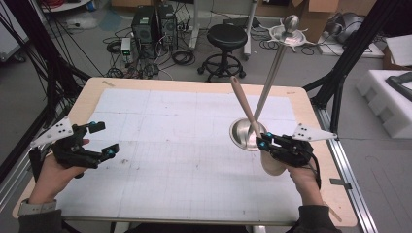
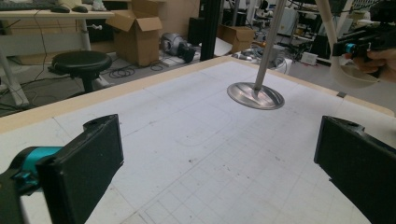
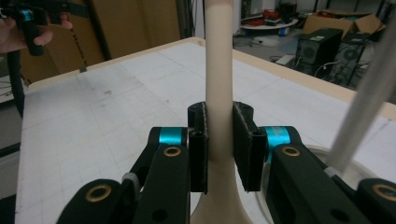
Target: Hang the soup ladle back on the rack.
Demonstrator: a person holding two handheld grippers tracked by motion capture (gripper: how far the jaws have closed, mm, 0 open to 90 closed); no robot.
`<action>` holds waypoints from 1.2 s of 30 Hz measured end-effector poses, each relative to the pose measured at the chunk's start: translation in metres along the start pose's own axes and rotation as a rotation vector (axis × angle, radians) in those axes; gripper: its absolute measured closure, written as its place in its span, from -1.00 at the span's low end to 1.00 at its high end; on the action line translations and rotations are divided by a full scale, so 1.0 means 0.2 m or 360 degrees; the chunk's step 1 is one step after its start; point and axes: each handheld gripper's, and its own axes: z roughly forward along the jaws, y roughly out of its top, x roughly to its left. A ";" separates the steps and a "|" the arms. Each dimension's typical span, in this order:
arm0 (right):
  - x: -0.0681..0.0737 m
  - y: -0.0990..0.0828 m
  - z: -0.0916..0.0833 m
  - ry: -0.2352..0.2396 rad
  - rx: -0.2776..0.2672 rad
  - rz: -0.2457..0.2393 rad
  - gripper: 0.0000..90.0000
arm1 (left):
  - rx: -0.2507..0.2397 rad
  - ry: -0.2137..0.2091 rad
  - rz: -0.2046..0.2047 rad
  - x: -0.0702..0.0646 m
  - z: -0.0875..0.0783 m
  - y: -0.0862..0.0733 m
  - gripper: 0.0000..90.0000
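Between the fingers of the right gripper [image 3: 219, 149] a beige spoon-like utensil [image 3: 218, 60] is being squeezed by its handle, the two black pads pressing on either side of it. The handle is rising up past the fingers, and its wider end is spreading out below them. Just beyond these fingers, a metal stand [image 1: 248, 134] is sitting with its round base on the tabletop [image 1: 184, 145], its thin pole leaning upward. Well apart from them, the left gripper [image 1: 103, 139] is hovering over the gridded tabletop with its fingers spread wide and nothing lying between them.
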 end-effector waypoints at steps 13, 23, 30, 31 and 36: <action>-0.09 0.00 -0.22 -0.0145 -0.0075 0.0018 0.72 | -0.0053 -0.0021 -0.0026 0.01 -0.02 0.01 -0.96; -0.13 0.03 -0.37 -0.0208 -0.0150 0.0035 0.73 | -0.0039 -0.0028 -0.0023 0.00 -0.01 0.01 -0.96; -0.17 0.04 -0.44 -0.0211 -0.0221 0.0086 0.72 | -0.0040 -0.0021 -0.0021 0.01 -0.01 0.01 -0.96; -0.18 0.04 -0.44 -0.0203 -0.0237 0.0092 0.73 | -0.0038 -0.0021 -0.0019 0.01 -0.01 0.01 -0.96; -0.19 0.05 -0.48 -0.0184 -0.0278 0.0108 0.72 | -0.0033 -0.0019 -0.0023 0.01 -0.01 0.01 -0.96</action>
